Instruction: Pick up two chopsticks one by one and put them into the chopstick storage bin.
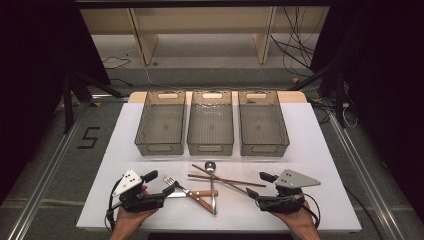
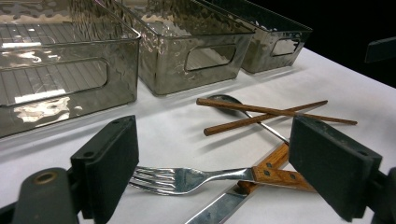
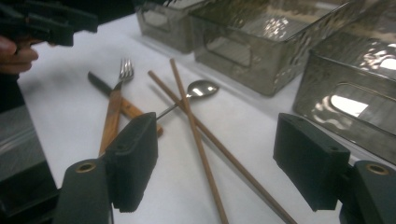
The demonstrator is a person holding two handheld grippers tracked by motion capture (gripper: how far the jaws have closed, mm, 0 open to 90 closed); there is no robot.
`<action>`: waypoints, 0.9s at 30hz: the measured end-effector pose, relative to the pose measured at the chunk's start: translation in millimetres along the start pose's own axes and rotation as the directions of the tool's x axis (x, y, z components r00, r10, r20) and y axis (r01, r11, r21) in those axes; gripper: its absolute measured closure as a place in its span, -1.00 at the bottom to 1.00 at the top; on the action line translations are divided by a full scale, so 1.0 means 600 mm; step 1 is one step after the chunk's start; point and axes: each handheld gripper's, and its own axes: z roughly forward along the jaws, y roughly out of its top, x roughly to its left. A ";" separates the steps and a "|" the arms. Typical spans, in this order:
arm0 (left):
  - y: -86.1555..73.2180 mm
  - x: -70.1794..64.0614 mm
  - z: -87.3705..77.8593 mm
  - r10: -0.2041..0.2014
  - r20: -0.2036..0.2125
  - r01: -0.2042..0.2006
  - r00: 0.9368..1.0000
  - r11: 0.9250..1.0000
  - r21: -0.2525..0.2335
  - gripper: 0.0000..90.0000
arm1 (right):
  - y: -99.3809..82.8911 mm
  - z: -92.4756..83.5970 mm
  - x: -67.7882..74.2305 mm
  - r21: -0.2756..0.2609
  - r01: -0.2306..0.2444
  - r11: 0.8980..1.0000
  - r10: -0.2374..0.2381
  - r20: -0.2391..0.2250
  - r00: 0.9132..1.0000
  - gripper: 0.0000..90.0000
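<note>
A fork [image 1: 172,182] with a wooden handle, a knife [image 1: 200,200], a spoon [image 1: 210,166] and two wooden chopsticks [image 1: 225,180] lie crossed on the white table. My left gripper [image 1: 160,183] stands open at the left of the pile. In the left gripper view the fork [image 2: 187,178] lies on the table between the jaws of this gripper [image 2: 217,156], untouched by the pads. My right gripper [image 1: 259,185] is open at the right end of the chopsticks. In the right gripper view the chopsticks [image 3: 187,107] run out in front of its spread jaws [image 3: 217,163], which hold nothing.
Three clear grey bins [image 1: 160,148] [image 1: 210,149] [image 1: 263,149] stand side by side behind the cutlery, all with nothing in them. The white table [image 1: 320,150] has bare room left and right of the pile. Wooden shelving and cables lie beyond the table.
</note>
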 end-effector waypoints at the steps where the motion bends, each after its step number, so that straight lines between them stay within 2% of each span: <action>1: 0.000 0.000 0.000 0.001 0.000 -0.001 1.000 1.000 0.000 -0.64 | 0.005 0.003 0.001 0.022 0.013 1.000 -0.012 -0.011 1.000 -0.29; 2: 0.000 0.000 0.000 0.000 -0.001 0.000 1.000 1.000 0.000 -0.64 | 0.005 0.003 0.001 0.022 0.013 1.000 -0.012 -0.011 1.000 -0.29; 3: 0.000 0.000 0.000 0.001 0.000 -0.001 1.000 1.000 0.000 -0.64 | 0.015 0.010 0.006 0.074 0.054 0.996 -0.053 -0.022 0.998 -0.26; 4: 0.000 0.000 0.000 0.001 -0.001 -0.001 1.000 1.000 0.001 -0.64 | 0.020 0.013 0.008 0.106 0.073 0.992 -0.071 -0.027 0.997 -0.24; 7: 0.000 -0.001 0.001 0.005 -0.002 -0.005 1.000 1.000 0.001 -0.64 | 0.030 0.026 0.012 0.191 0.106 0.976 -0.101 -0.039 0.994 -0.21; 11: 0.000 -0.001 0.000 0.004 -0.002 -0.004 1.000 1.000 0.003 -0.64 | 0.042 0.045 0.017 0.269 0.152 0.951 -0.142 -0.054 0.988 -0.11; 17: 0.000 -0.001 0.000 0.005 -0.002 -0.005 1.000 1.000 0.002 -0.64 | 0.051 0.079 0.020 0.361 0.186 0.914 -0.178 -0.057 0.982 0.07; 19: 0.000 -0.001 0.000 0.005 -0.002 -0.005 1.000 1.000 0.001 -0.64 | 0.052 0.088 0.021 0.391 0.198 0.899 -0.185 -0.069 0.980 0.14; 22: 0.000 -0.001 0.000 0.006 0.000 -0.006 1.000 1.000 0.002 -0.64 | 0.052 0.098 0.021 0.419 0.215 0.882 -0.198 -0.083 0.977 0.23; 27: 0.000 -0.001 0.001 0.004 -0.001 -0.004 1.000 1.000 0.002 -0.64 | 0.048 0.113 0.017 0.457 0.215 0.863 -0.194 -0.093 0.977 0.35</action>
